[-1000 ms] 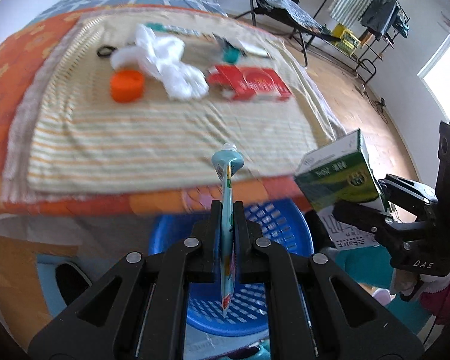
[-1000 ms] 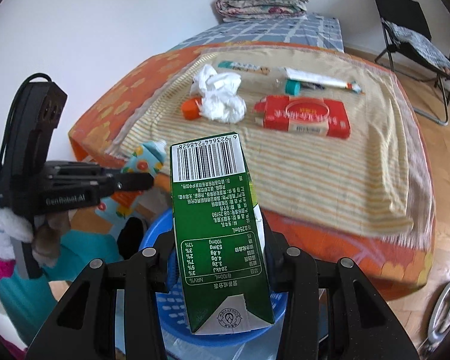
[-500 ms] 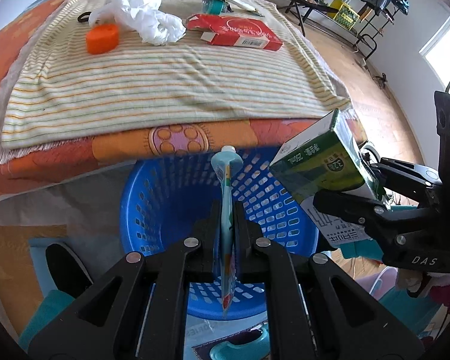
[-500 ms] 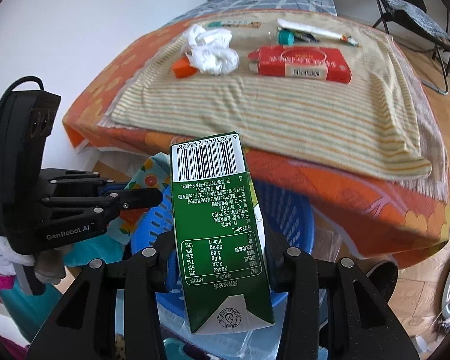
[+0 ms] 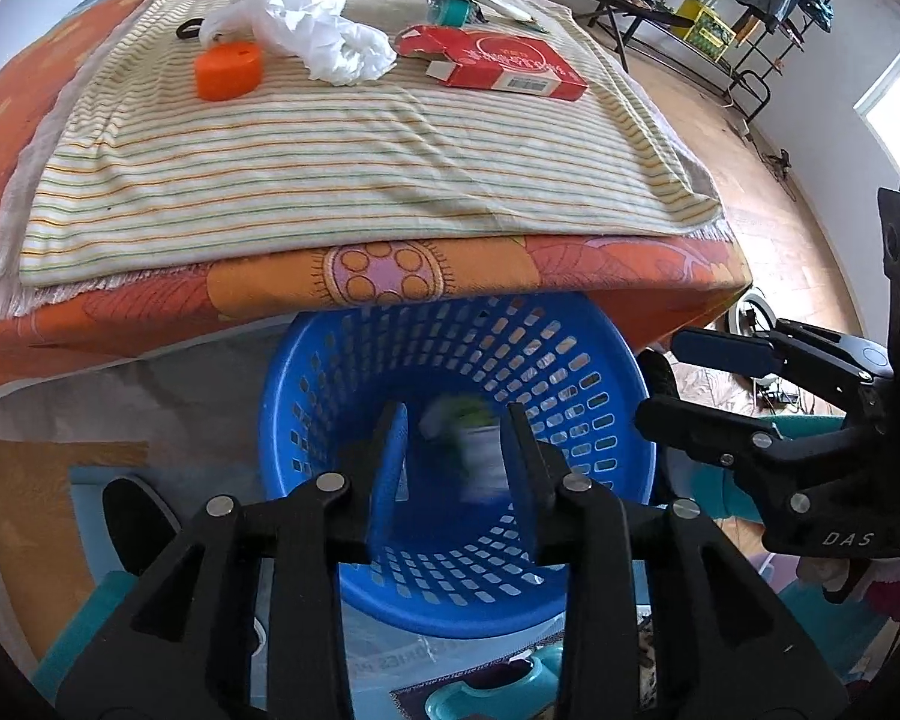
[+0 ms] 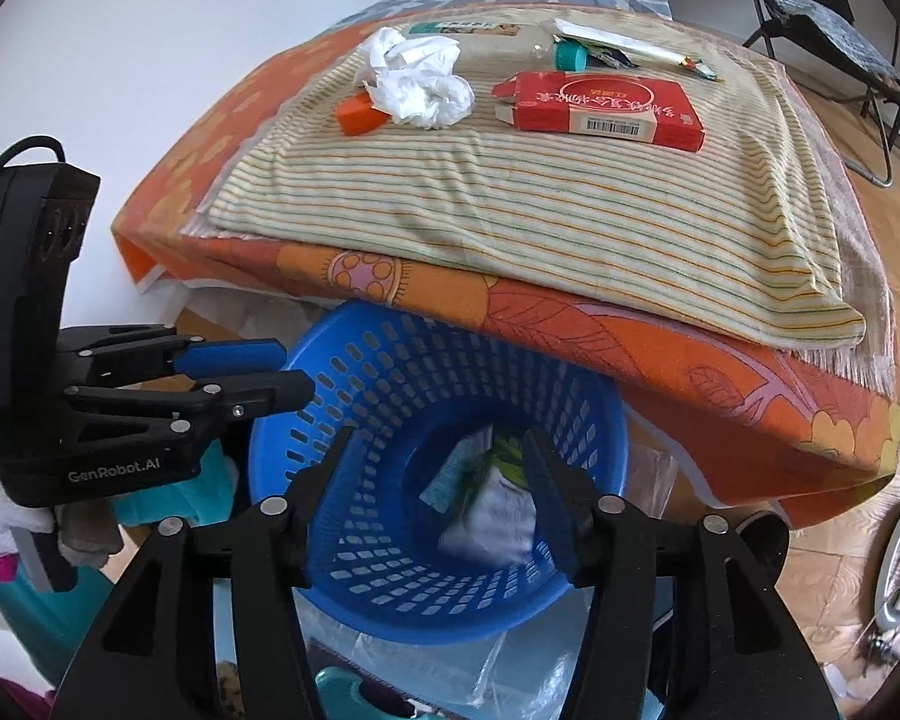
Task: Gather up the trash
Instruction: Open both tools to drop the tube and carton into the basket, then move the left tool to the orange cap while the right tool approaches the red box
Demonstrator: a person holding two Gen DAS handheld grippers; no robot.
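both the left gripper [image 5: 456, 450] and right gripper [image 6: 435, 480] hang spread and empty over the round blue perforated plastic basket [image 6: 354, 396], green-and-white milk carton [image 6: 501, 498] inside, beside the orange-covered bed [image 6: 690, 354].

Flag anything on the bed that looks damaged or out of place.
The red box lies flat with its left end flap torn open. Crumpled white tissue is heaped against the orange cap. Nothing has spilled.

Black angular left gripper [image 5: 456, 468], silver screws, blue pads [image 5: 387, 468], right gripper [image 6: 438, 492] alike
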